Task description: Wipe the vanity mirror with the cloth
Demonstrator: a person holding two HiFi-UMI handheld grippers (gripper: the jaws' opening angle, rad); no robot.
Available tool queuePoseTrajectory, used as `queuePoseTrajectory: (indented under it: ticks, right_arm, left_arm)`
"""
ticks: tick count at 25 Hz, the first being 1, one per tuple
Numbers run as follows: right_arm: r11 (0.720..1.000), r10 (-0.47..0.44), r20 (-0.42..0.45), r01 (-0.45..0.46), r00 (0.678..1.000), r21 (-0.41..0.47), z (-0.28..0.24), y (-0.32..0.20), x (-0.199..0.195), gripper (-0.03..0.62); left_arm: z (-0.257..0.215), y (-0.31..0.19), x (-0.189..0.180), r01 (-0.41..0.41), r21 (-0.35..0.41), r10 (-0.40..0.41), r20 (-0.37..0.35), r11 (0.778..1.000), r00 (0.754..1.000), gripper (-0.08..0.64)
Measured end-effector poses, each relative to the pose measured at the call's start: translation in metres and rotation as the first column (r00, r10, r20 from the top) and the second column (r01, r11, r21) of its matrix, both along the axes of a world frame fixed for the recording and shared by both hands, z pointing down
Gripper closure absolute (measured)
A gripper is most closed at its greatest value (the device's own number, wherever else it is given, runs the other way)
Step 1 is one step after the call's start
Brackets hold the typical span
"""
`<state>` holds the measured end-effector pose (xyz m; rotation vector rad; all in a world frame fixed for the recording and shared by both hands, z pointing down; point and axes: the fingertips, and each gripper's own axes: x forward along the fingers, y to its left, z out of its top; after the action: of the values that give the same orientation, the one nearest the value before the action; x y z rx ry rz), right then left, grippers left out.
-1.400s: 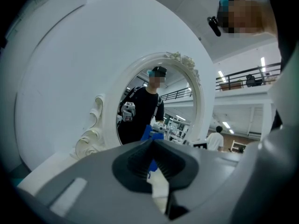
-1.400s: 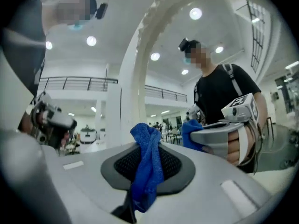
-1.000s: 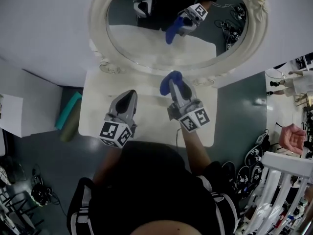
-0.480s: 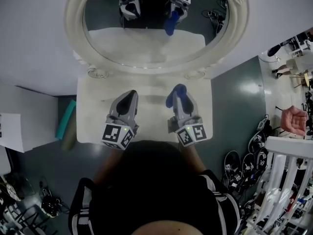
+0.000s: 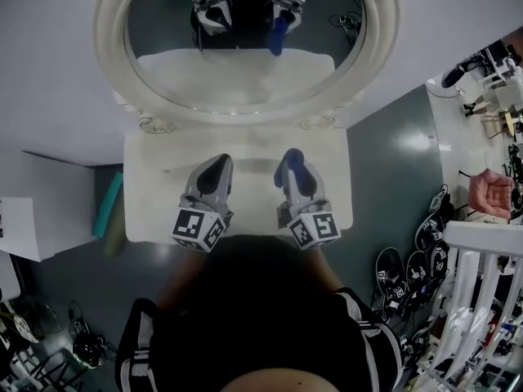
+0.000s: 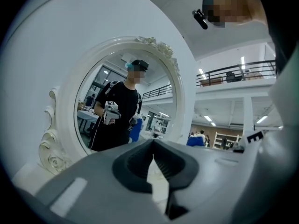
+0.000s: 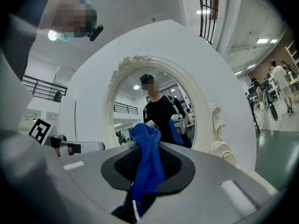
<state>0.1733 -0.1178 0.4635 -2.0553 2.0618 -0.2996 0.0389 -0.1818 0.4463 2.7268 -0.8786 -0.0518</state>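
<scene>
White vanity table (oval mirror upright at its back edge)

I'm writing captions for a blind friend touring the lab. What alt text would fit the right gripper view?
The right gripper has its jaws shut on a bunched blue cloth, facing an oval vanity mirror with an ornate white frame. The mirror reflects a person in black holding the grippers.

even indoor light, ceiling strips bright; gripper views bend and darken at their edges.
</scene>
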Motion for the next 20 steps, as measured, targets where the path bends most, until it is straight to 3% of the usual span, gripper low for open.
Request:
queuePoseTrajectory:
  ticks: [20]
  right_arm:
    - [1.0,0.009,-0.017,-0.009,1.0,-0.008,0.0019,0.0046,0.004,0.528]
  left_arm:
    - [0.0036,-0.0006,-0.0008,0.003,0.002,-0.003,0.001,1.0,1.0,0.549]
